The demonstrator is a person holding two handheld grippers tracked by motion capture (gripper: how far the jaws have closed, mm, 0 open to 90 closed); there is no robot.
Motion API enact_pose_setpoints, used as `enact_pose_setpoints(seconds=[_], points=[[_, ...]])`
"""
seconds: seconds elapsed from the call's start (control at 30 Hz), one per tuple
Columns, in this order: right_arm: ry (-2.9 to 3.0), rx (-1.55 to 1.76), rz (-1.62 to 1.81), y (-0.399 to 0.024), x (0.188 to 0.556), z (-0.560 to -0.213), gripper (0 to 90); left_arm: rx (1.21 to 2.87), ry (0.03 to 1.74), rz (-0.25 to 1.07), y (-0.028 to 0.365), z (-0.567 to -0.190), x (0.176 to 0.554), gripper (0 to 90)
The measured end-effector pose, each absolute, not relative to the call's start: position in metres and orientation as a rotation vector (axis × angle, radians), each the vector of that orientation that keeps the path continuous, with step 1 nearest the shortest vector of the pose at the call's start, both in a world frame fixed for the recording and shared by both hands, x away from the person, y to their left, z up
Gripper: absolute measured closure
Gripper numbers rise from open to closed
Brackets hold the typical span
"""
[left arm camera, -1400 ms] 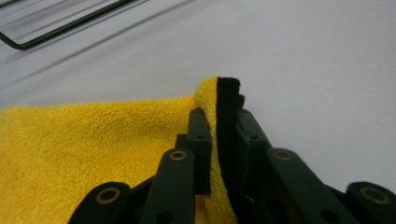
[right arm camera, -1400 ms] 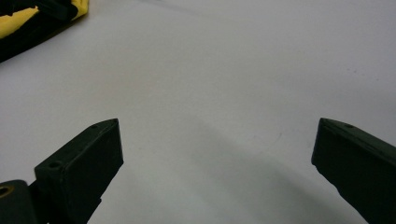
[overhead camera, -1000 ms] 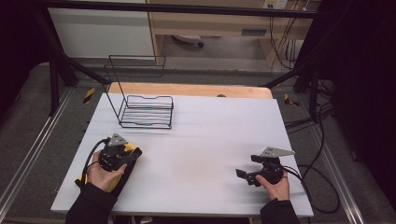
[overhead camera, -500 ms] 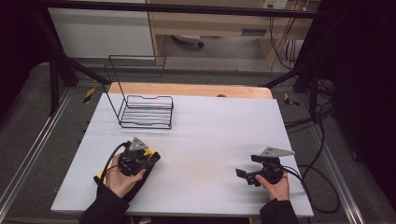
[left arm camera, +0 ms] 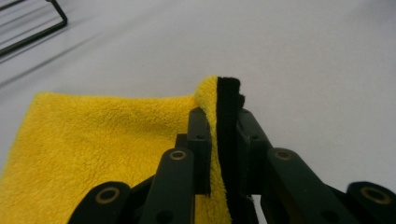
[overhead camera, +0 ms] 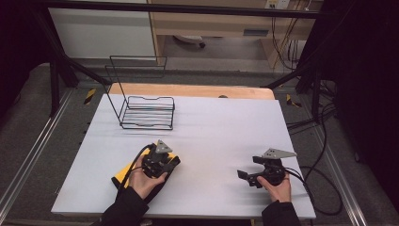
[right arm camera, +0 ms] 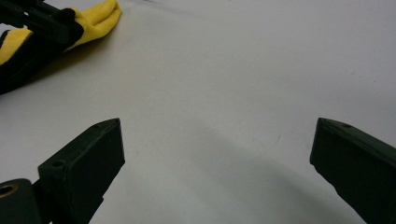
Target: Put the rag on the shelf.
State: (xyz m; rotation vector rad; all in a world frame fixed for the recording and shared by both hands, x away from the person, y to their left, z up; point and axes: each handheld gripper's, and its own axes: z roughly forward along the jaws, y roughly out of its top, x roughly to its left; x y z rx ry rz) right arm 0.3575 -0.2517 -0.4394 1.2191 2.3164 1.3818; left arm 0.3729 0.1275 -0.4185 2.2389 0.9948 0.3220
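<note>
- Lying on the white table (overhead camera: 211, 132) at its near left is a yellow cloth (left arm camera: 93, 140) with a black edge, its fluffy face up; most of it spreads flat to the left of the jaws in the left gripper view.
- One edge of the cloth is lifted off the table and folded upright, yellow side against black side, standing between the jaws.
- Left gripper (left arm camera: 219, 135): jaws clamped tight on that raised fold, one pad on the yellow face, the other on the black.
- High view: left gripper (overhead camera: 165, 161) sits over the cloth's far right corner, the person's left hand (overhead camera: 141, 181) around its body; yellow shows beneath and to the left of the hand.
- Right gripper (overhead camera: 247, 176): well apart from the cloth, near the table's right front, jaws spread wide with bare table between them, held in the right hand (overhead camera: 277, 186).
- Right gripper view: cloth and left gripper sit far off at the upper left.
- Black wire rack (overhead camera: 146, 110) stands at the far left of the table, apart from the cloth.
</note>
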Motion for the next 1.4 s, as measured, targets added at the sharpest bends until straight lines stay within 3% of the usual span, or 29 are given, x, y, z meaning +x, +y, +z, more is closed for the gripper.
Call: enact_pose_setpoints(seconds=[0.23, 0.4, 0.5, 0.53, 0.77, 1.03, 1.4], points=[[2.313, 1.228, 1.377, -0.251, 0.357, -0.440, 3.5, 2.258, 0.961, 0.290, 0.126, -0.432, 0.377, 74.2], [2.307, 1.233, 1.377, -0.250, 0.357, -0.440, 3.5, 2.215, 0.918, 0.209, 0.139, -0.423, 0.380, 61.5], [2.297, 1.242, 1.384, -0.249, 0.357, -0.439, 3.4, 2.197, 0.907, 0.241, 0.148, -0.416, 0.380, 54.4], [2.292, 1.238, 1.386, -0.248, 0.357, -0.439, 3.2, 2.194, 0.901, 0.258, 0.153, -0.412, 0.380, 46.8], [2.291, 1.226, 1.378, -0.237, 0.358, -0.435, 2.9, 2.166, 0.933, 0.342, 0.206, -0.396, 0.379, 34.0], [2.287, 1.221, 1.372, -0.214, 0.359, -0.428, 2.8, 2.136, 1.050, 0.343, 0.267, -0.408, 0.370, 34.0], [2.341, 1.173, 1.318, -0.147, 0.370, -0.421, 7.1, 2.165, 1.113, 0.230, 0.299, -0.437, 0.359, 56.8]])
